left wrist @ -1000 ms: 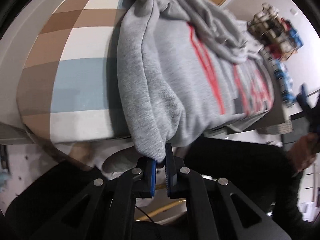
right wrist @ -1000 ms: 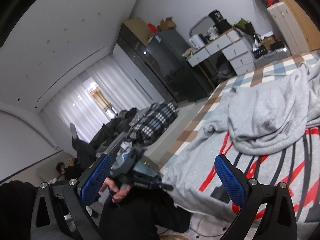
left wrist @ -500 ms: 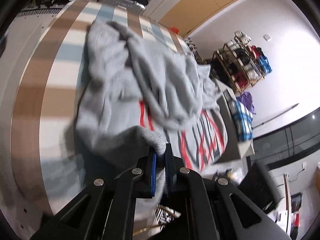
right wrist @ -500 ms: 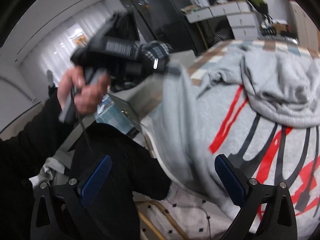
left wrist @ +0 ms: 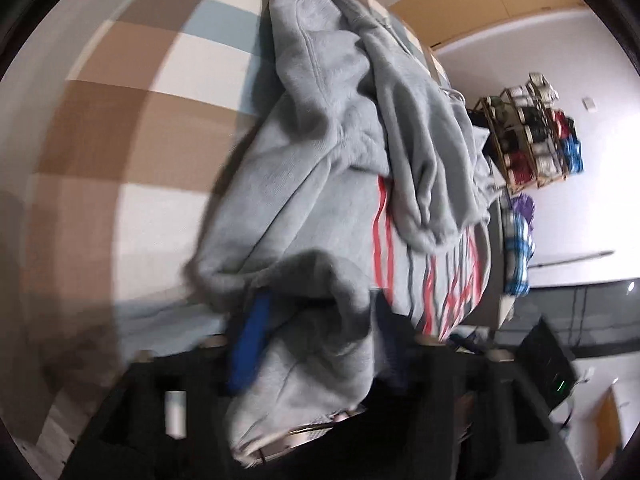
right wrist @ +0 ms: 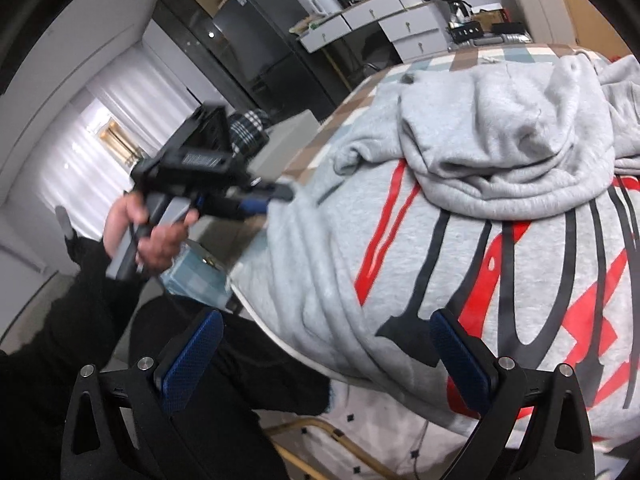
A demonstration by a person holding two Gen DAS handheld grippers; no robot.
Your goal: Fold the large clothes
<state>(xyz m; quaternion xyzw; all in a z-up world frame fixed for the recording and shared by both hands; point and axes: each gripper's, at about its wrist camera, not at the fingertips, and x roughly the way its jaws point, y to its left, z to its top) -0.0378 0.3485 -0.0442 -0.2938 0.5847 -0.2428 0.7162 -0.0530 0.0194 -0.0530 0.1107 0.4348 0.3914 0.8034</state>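
A grey hoodie (left wrist: 320, 184) with red and black lettering lies crumpled on the checked bed cover (left wrist: 140, 120). My left gripper (left wrist: 320, 332) is at its near corner. The jaws are opening, and a fold of grey cloth lies loose between them, draped over the blue pad (left wrist: 248, 344). The right wrist view shows a hand holding the left gripper (right wrist: 276, 196) at the hoodie's (right wrist: 440, 240) left edge. My right gripper (right wrist: 324, 354) stands open just above the hem that hangs over the bed's edge, with nothing pressed between its pads.
A person's dark trouser legs (right wrist: 200, 400) are right in front of the bed's edge. A rack of yarn spools (left wrist: 532, 140) stands past the far side. A black cabinet (right wrist: 256, 40) and white drawers (right wrist: 392, 20) line the back wall.
The left gripper carried the hoodie's corner up over the bed, then its jaws spread and let the cloth go. The right gripper sank closer to the hem.
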